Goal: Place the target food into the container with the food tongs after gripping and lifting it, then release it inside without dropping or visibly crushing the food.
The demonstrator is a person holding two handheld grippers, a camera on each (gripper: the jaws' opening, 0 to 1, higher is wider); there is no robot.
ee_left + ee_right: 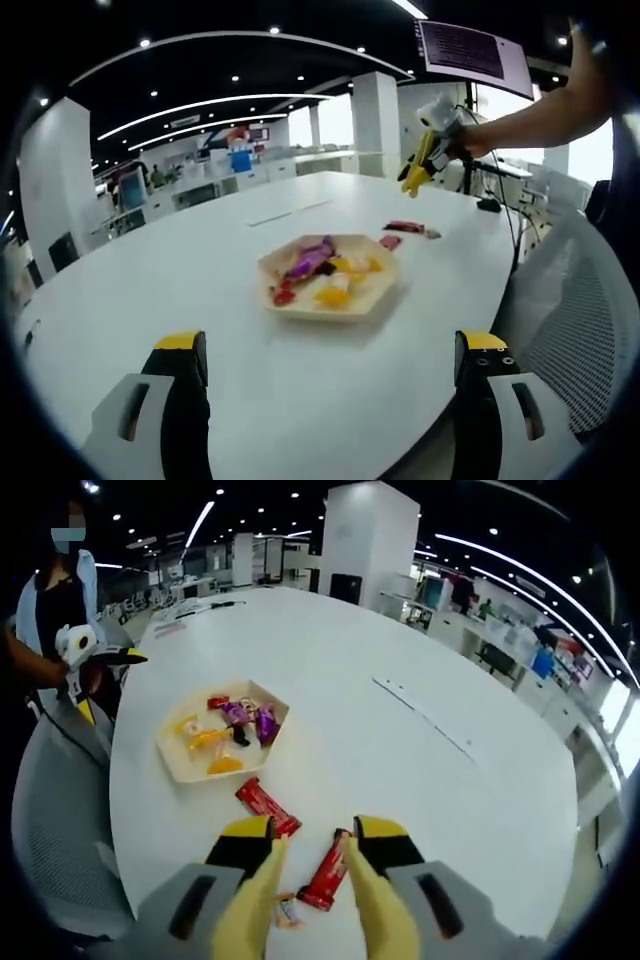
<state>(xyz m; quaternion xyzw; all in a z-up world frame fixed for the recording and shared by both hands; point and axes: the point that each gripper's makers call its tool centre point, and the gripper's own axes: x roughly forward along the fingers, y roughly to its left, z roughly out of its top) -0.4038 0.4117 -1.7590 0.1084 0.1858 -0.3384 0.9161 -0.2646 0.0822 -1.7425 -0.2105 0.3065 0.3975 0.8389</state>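
Note:
A hexagonal wooden tray (290,300) (175,755) holds several wrapped snacks on the white table. My left gripper (333,345) stands open near the table's front edge, well short of the tray, with nothing between its jaws. My right gripper (312,830) (425,160) holds yellow food tongs (258,895), whose arms stand apart. A red wrapped bar (327,872) (405,227) lies on the table between the tong arms. It looks untouched. A second red bar (266,805) (390,241) lies just beyond, toward the tray. A small wrapped candy (288,910) lies by the left tong arm.
A grey mesh chair (580,310) (50,810) stands at the table's edge beside the person. The left gripper (85,655) shows at the far left in a hand. The white table (400,730) stretches away bare. Office desks stand far behind.

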